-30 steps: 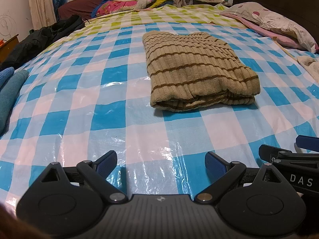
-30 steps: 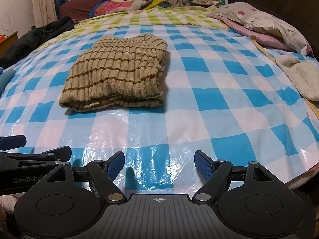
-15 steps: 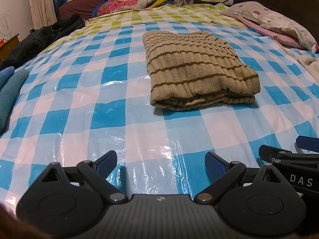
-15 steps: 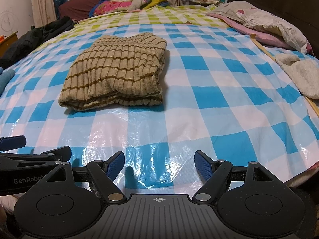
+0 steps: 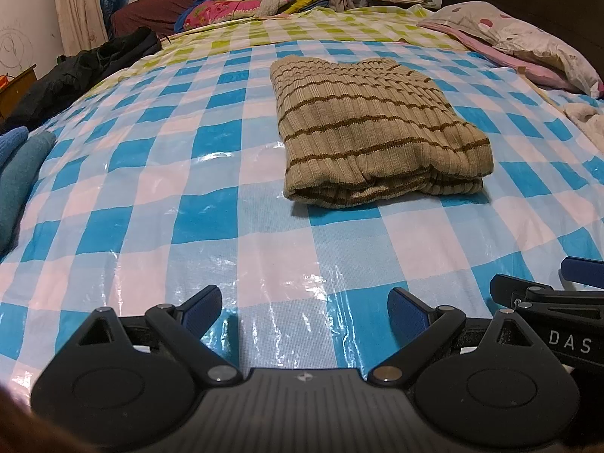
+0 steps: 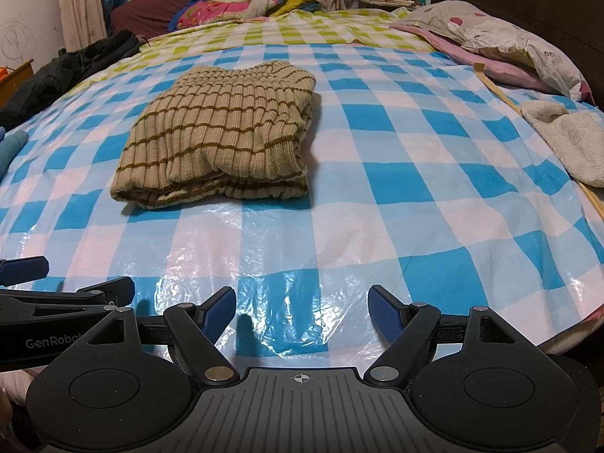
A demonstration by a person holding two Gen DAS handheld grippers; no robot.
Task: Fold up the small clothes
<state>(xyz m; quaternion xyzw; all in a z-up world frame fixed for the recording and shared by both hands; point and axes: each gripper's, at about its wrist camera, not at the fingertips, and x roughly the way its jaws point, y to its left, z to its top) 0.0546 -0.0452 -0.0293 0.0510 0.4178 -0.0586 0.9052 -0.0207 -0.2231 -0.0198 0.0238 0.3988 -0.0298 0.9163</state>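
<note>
A tan ribbed sweater with brown stripes (image 5: 377, 128) lies folded in a neat block on the blue and white checked plastic sheet (image 5: 188, 204) covering the bed. It also shows in the right wrist view (image 6: 222, 136). My left gripper (image 5: 305, 307) is open and empty, low near the bed's front edge, well short of the sweater. My right gripper (image 6: 302, 311) is open and empty too, beside the left one. Each gripper shows at the edge of the other's view.
Blue folded clothes (image 5: 19, 173) lie at the left edge. A black garment (image 5: 83, 71) lies far left. A pillow (image 6: 502, 45) and a white towel (image 6: 566, 139) lie at the right. A pile of colourful clothes (image 5: 245, 3) sits at the back.
Both grippers have barely moved; the views have shifted very slightly. The sweater lies as before.
</note>
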